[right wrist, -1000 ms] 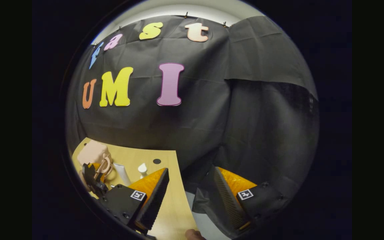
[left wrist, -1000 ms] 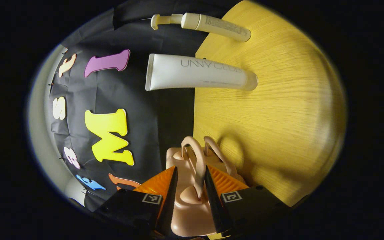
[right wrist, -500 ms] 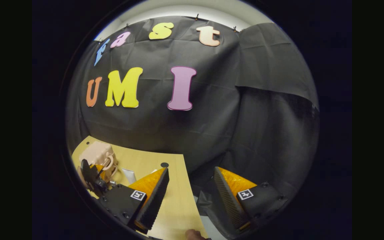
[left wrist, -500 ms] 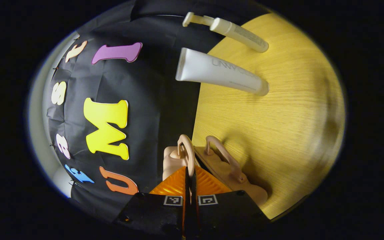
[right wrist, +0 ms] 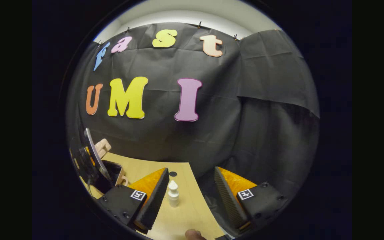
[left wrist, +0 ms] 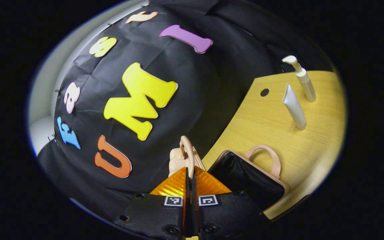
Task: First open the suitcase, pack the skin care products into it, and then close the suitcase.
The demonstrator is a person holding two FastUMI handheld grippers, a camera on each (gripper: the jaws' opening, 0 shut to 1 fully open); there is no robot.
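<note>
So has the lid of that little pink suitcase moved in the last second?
Yes. The lid, pinched by the left gripper, has swung up off the base lying on the table.

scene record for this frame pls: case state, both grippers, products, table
suitcase: open, dark lining showing, lid raised by its handle
left gripper: shut on the lid handle
right gripper: open, holding nothing, above the table edge
pump bottle: upright on table
tube: upright on table beside the pump bottle
table: wooden
</note>
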